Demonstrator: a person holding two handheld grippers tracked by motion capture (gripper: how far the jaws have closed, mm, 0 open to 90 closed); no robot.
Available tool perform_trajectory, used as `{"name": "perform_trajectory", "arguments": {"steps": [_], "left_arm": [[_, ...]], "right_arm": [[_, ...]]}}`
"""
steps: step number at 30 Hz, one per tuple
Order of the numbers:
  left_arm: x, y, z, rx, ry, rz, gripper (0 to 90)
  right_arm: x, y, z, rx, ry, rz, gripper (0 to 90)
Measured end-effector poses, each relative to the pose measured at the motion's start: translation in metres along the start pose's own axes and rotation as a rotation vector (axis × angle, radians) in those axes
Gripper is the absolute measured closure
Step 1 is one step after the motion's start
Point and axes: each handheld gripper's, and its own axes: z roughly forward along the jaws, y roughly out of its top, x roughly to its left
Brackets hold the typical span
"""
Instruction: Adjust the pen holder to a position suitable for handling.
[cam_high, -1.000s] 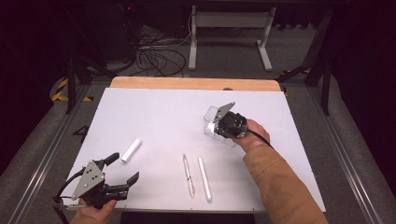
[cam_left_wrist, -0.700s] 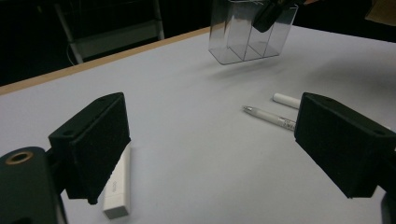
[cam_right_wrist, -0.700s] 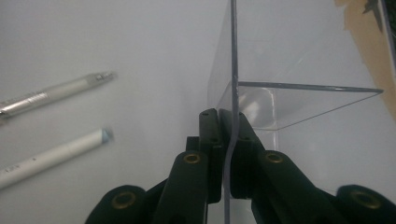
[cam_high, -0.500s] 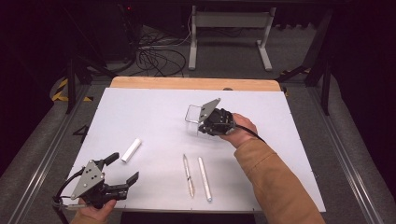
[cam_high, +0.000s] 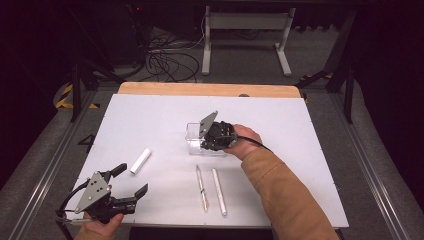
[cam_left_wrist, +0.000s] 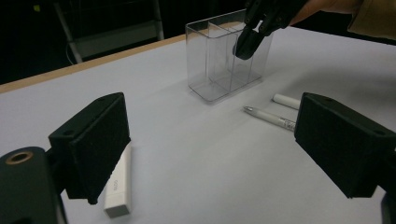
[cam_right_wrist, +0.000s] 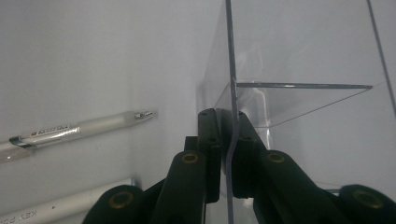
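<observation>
The right gripper (cam_high: 202, 141) is clamped on one wall of the clear box (cam_high: 196, 140), at table centre. The left gripper (cam_high: 131, 181), at 7 o'clock, stands apart, empty. Two pens (cam_high: 210, 187) and an eraser (cam_high: 140, 160) lie outside; filling is judged not begun.

- Clear plastic organiser box (cam_high: 199, 141), open-topped with inner dividers, standing upright near the middle of the white table (cam_high: 150, 115)
- One thin wall is pinched from above
- Two white pens (cam_high: 210, 187) lie just in front
</observation>
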Motion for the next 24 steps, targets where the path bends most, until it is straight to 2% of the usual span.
{"name": "perform_trajectory", "arguments": {"steps": [5,16,24], "left_arm": [[-0.0002,0.0001,0.0002,0.001,-0.001,0.002,10.9],[-0.0004,-0.0002,0.0002,0.002,-0.001,0.0,11.0],[-0.0005,-0.0002,0.0002,0.002,-0.002,0.0,10.9]], "right_arm": [[-0.0003,-0.0007,0.0018,0.002,0.01,0.002,85.4],[0.0,-0.0035,-0.0027,-0.012,0.019,-0.036,84.8],[0.0003,-0.0042,-0.0034,-0.019,0.031,-0.039,85.5]]}}
